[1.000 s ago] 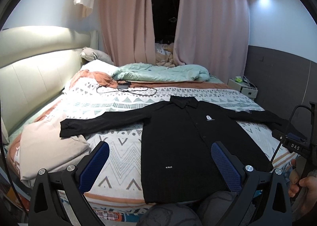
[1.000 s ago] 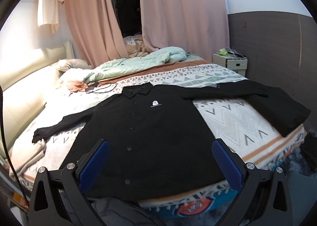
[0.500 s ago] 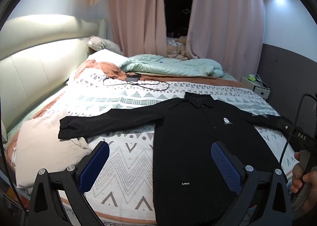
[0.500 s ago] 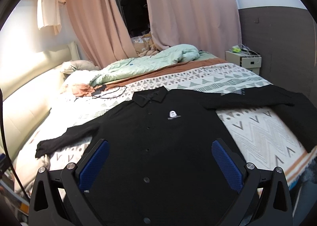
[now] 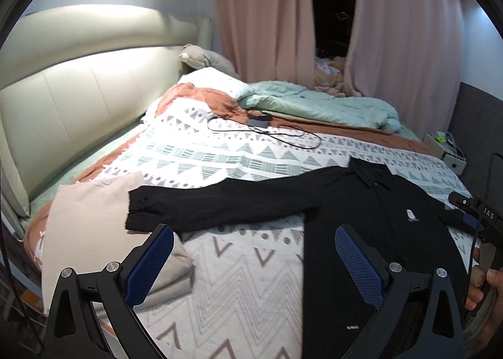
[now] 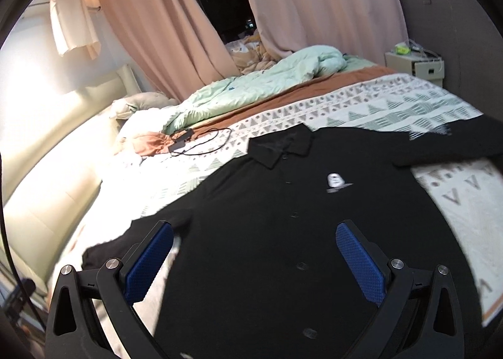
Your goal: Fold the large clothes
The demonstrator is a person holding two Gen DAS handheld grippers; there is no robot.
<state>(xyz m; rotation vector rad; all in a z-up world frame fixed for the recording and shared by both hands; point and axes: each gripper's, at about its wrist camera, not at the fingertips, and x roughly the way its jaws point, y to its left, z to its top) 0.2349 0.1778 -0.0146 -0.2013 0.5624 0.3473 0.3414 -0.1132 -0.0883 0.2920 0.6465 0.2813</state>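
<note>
In the left wrist view, the left tongs point(image 5: 254, 260) are gaping wide and holding nothing. The black shirt point(image 5: 371, 233) is lying flat on the bed point(image 5: 239, 264), its sleeve point(image 5: 201, 206) reaching out.

In the right wrist view, the right tongs point(image 6: 254, 260) are gaping wide too. The shirt is looking soft and floppy, so pinching the sleeve end seems best.
</note>
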